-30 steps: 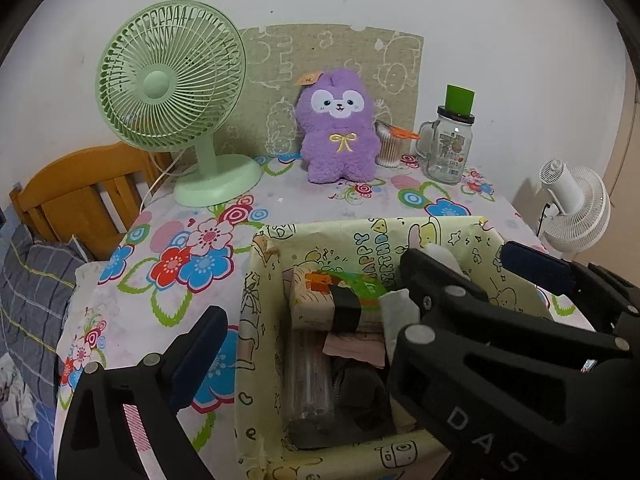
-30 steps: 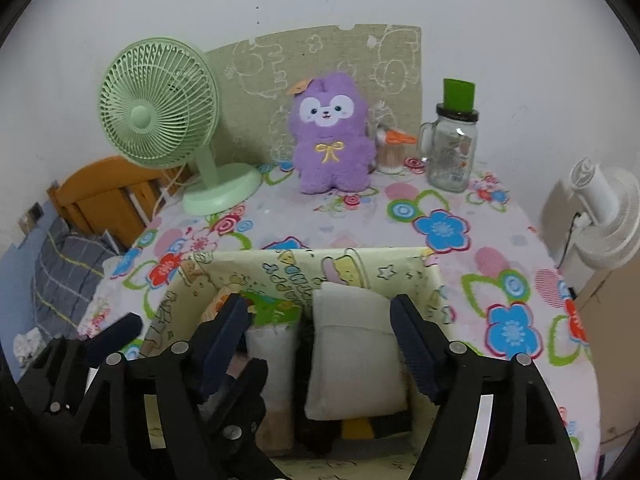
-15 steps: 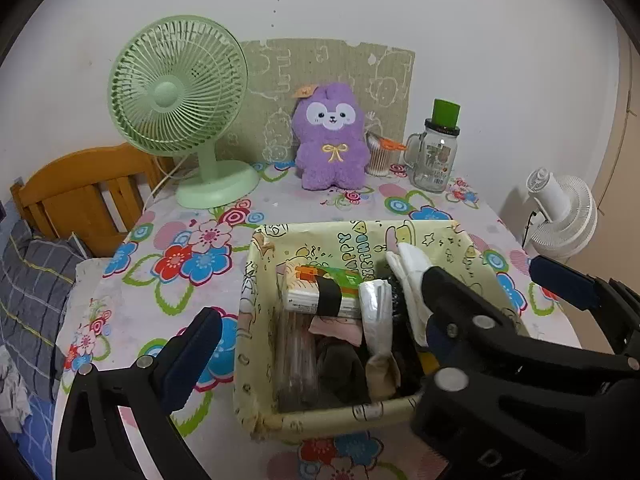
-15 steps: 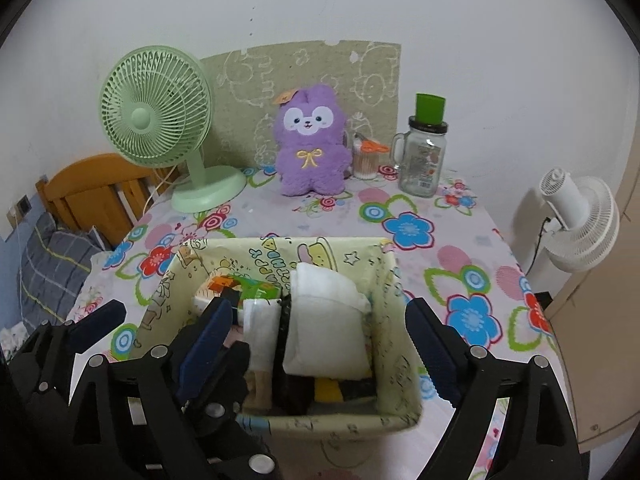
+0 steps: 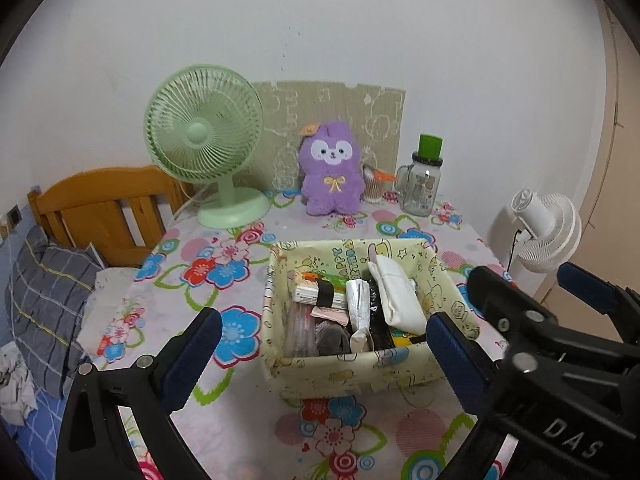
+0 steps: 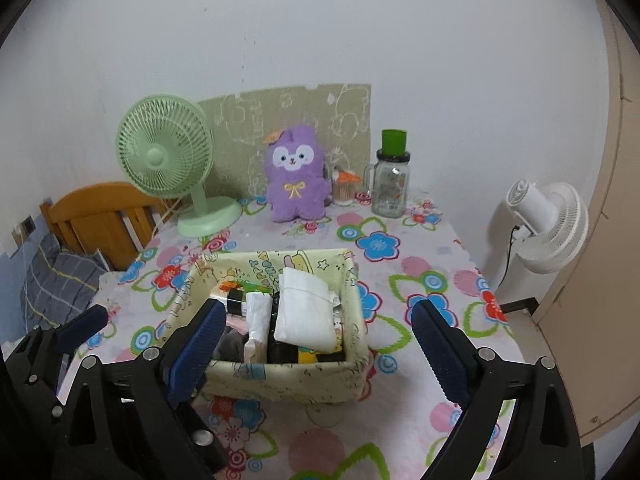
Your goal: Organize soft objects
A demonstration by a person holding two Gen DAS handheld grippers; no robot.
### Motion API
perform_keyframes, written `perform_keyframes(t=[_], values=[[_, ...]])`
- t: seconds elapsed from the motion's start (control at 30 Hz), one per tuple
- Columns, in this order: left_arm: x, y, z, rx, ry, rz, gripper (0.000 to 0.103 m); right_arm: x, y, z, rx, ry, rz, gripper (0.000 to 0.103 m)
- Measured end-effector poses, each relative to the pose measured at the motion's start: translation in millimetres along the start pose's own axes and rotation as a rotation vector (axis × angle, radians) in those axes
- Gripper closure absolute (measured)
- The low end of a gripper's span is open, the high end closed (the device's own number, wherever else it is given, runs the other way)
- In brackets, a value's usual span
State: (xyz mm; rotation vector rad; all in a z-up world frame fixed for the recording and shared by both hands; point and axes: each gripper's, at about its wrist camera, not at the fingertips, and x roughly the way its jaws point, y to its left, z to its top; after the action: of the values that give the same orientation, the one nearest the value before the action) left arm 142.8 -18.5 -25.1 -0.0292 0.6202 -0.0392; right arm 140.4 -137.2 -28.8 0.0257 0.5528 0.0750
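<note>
A pale yellow fabric basket (image 5: 352, 368) (image 6: 280, 380) stands on the flowered table. It holds a folded white cloth (image 5: 400, 296) (image 6: 306, 312), a silver pouch (image 5: 358, 312), a banded packet and other small items. My left gripper (image 5: 320, 344) is open and empty, held back above the basket's front. My right gripper (image 6: 316, 344) is open and empty, also behind the basket. A purple plush toy (image 5: 332, 174) (image 6: 296, 174) sits upright at the back of the table.
A green desk fan (image 5: 208, 148) stands back left, a glass jar with green lid (image 5: 424, 184) and a small cup (image 6: 344, 188) back right. A white fan (image 6: 548, 228) stands off the right edge. A wooden bed frame (image 5: 100, 204) lies left.
Both grippers have pulled back and up from the basket. The basket now looks smaller and farther, with more table showing. The white cloth stays in the basket.
</note>
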Motion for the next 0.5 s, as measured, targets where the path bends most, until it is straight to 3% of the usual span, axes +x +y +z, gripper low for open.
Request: perform_keyframes(t=[0.5], values=[[-84.1,3.5,-18.1,0.021,-0.118,0.028,0.0,-92.7,-16.6,-16.1,-0.003,-0.115,-0.058,0.003]])
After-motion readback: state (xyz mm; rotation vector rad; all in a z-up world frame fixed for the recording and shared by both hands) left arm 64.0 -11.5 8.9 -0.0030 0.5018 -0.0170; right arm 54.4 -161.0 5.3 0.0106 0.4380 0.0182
